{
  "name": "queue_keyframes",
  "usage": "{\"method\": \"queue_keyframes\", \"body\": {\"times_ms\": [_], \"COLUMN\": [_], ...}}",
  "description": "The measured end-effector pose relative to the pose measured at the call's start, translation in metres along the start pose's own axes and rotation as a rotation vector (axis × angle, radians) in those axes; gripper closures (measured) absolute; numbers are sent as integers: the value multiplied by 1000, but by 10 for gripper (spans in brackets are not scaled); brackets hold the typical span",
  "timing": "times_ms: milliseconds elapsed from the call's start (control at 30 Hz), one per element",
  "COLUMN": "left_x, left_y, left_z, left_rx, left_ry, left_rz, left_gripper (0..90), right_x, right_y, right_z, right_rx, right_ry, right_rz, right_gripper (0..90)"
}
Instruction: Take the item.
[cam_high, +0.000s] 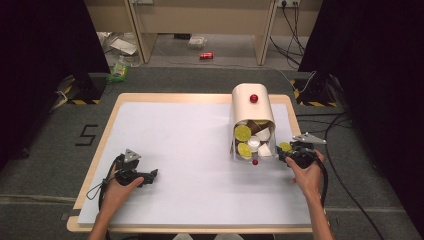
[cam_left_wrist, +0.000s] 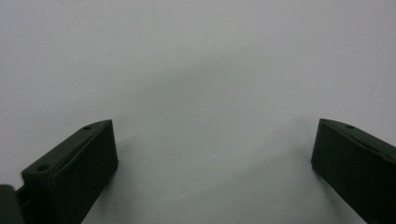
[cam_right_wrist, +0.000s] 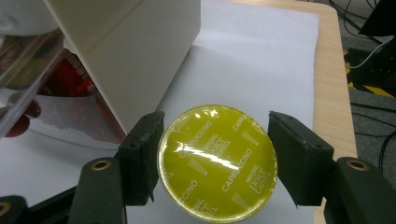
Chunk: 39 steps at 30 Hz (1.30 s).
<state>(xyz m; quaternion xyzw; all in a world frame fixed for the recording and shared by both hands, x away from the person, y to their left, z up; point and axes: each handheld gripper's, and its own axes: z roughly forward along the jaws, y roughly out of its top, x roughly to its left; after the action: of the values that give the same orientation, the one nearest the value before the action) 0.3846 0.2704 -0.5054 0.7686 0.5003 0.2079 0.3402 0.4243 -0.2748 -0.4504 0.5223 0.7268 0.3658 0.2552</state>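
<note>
1. Your right gripper (cam_right_wrist: 212, 163) has its jaws closed on a yellow-lidded coffee capsule (cam_right_wrist: 217, 161), near the table's (cam_high: 165, 98) right edge, just beside the capsule dispenser (cam_high: 251, 107).
2. Your left gripper (cam_high: 146, 176) rests near the front-left corner, jaws spread wide, holding nothing.

High view is looking forward and down over the whole worktop (cam_high: 165, 120). Left gripper view is sitting v. close to the bare white sheet. Right gripper view is looking close-up btwn its jaws at the yellow capsule (cam_right_wrist: 217, 161) and white dispenser (cam_right_wrist: 140, 51), both shared w/ high view.
</note>
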Motion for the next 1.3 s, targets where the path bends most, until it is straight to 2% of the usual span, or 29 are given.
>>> {"method": "queue_keyframes", "body": {"times_ms": [167, 367, 667, 900, 1000, 1300], "left_x": [0, 0, 0, 0, 0, 0], "left_y": [0, 0, 0, 0, 0, 0], "left_z": [0, 0, 0, 0, 0, 0], "left_rx": [0, 0, 0, 0, 0, 0], "left_ry": [0, 0, 0, 0, 0, 0], "left_rz": [0, 0, 0, 0, 0, 0], "left_gripper": [0, 0, 0, 0, 0, 0], "right_x": [2, -1, -1, -1, -1, 0], "right_y": [-1, -6, -9, -11, -12, -9], "right_z": [7, 17, 22, 27, 28, 19], "right_rx": [15, 44, 52, 55, 58, 36], "right_ry": [2, 3, 3, 8, 14, 37], "right_rz": [-9, 11, 24, 5, 21, 48], "right_gripper": [386, 386, 386, 385, 379, 272]}}
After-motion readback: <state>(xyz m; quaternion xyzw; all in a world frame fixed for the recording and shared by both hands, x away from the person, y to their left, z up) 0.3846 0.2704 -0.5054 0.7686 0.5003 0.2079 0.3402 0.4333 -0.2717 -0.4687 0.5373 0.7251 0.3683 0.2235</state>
